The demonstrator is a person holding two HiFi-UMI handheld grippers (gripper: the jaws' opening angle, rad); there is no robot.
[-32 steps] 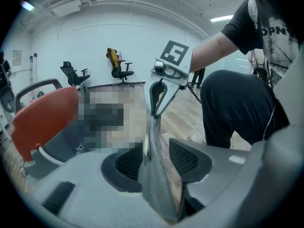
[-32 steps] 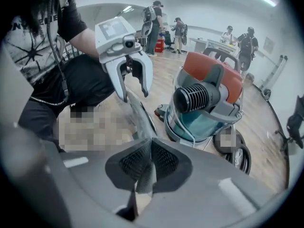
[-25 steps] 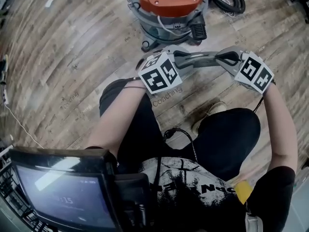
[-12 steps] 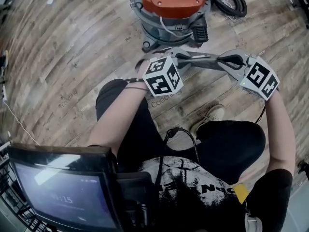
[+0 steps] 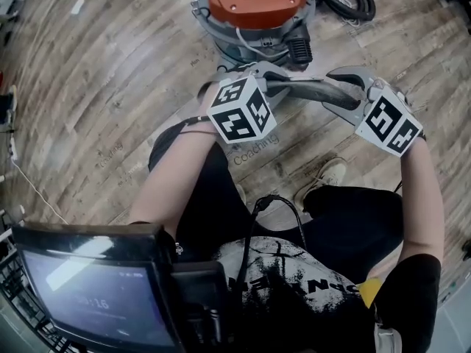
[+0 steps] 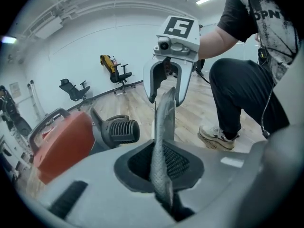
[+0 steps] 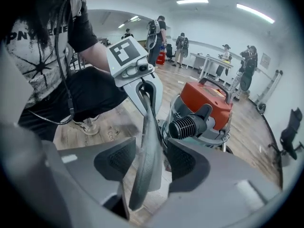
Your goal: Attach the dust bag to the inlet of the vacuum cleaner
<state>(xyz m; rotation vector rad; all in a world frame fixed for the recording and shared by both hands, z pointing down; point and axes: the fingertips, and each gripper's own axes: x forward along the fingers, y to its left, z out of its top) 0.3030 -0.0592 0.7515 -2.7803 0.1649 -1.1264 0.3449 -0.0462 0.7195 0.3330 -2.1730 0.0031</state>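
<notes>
Regrip of flat grey fabric dust bag (image 6: 163,127), aloft near orange-topped vacuum cleaner (image 5: 254,6); left gripper (image 6: 161,175), jaws just closed, pinches it; right gripper (image 7: 145,170), jaws just opened, stands wide around it; next, likely reclamp, then carry to black ribbed inlet (image 7: 187,126).

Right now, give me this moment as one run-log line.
left tongs: just closed on dust bag | right tongs: just opened, bag between, unclamped | vacuum cleaner: ahead, bag unattached
</notes>
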